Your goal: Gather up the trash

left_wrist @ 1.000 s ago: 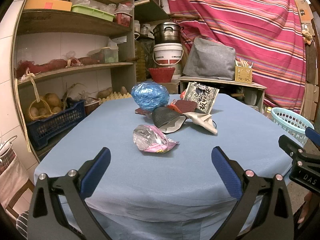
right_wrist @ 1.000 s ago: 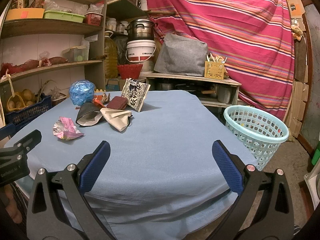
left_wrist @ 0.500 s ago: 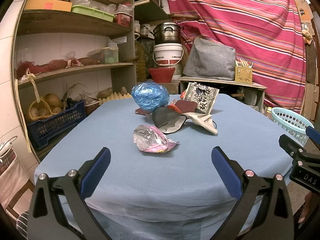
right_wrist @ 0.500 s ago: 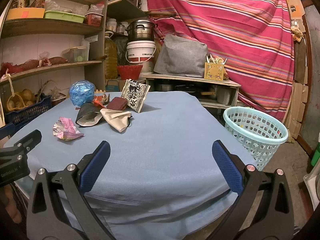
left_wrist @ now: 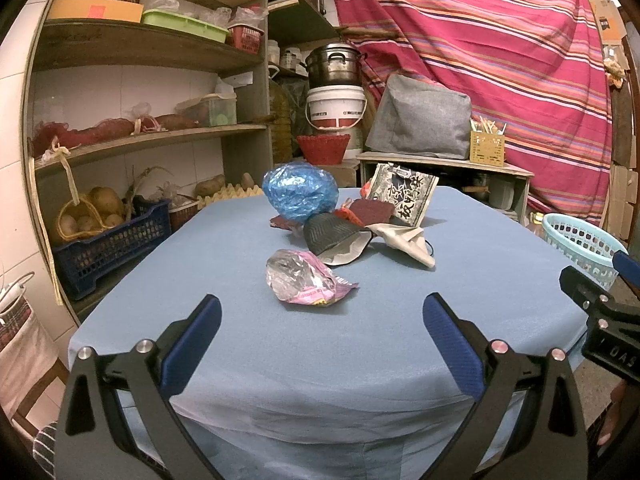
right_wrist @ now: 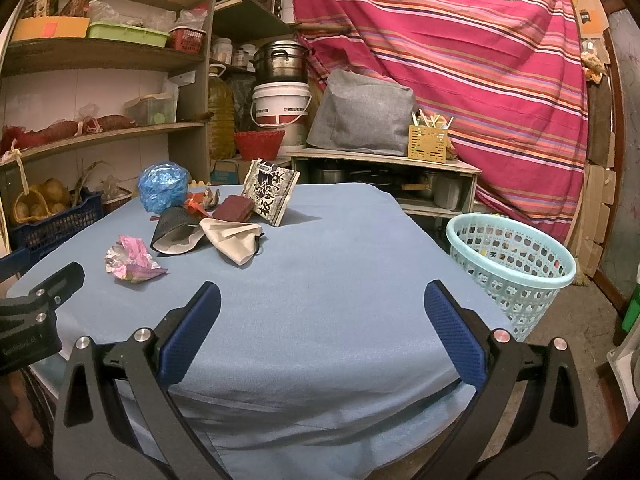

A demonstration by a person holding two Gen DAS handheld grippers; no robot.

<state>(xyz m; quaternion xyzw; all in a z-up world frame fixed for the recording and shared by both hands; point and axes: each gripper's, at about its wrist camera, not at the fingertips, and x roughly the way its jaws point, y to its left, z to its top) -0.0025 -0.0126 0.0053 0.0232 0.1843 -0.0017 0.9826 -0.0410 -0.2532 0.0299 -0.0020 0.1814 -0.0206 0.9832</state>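
Observation:
Trash lies on the blue-covered table (left_wrist: pixel 224 264): a crumpled pink and silver wrapper (left_wrist: pixel 304 278) nearest, a black face mask (left_wrist: pixel 332 236), a white mask (left_wrist: pixel 408 240), a black printed packet (left_wrist: pixel 404 196), a dark red piece (left_wrist: pixel 370 210) and a crumpled blue bag (left_wrist: pixel 300 192). My left gripper (left_wrist: pixel 320 324) is open and empty, short of the wrapper. My right gripper (right_wrist: pixel 322 312) is open and empty over the table's near part. The wrapper (right_wrist: pixel 130 260), masks (right_wrist: pixel 176 232) and packet (right_wrist: pixel 270 192) lie to its far left. A light blue basket (right_wrist: pixel 512 264) stands on the floor at right.
Wooden shelves (left_wrist: pixel 132 136) with boxes and a blue crate of potatoes (left_wrist: pixel 104 236) stand left of the table. A low shelf (right_wrist: pixel 384 160) with a grey cover, bucket and pot stands behind. A striped red cloth (right_wrist: pixel 460 48) hangs at the back.

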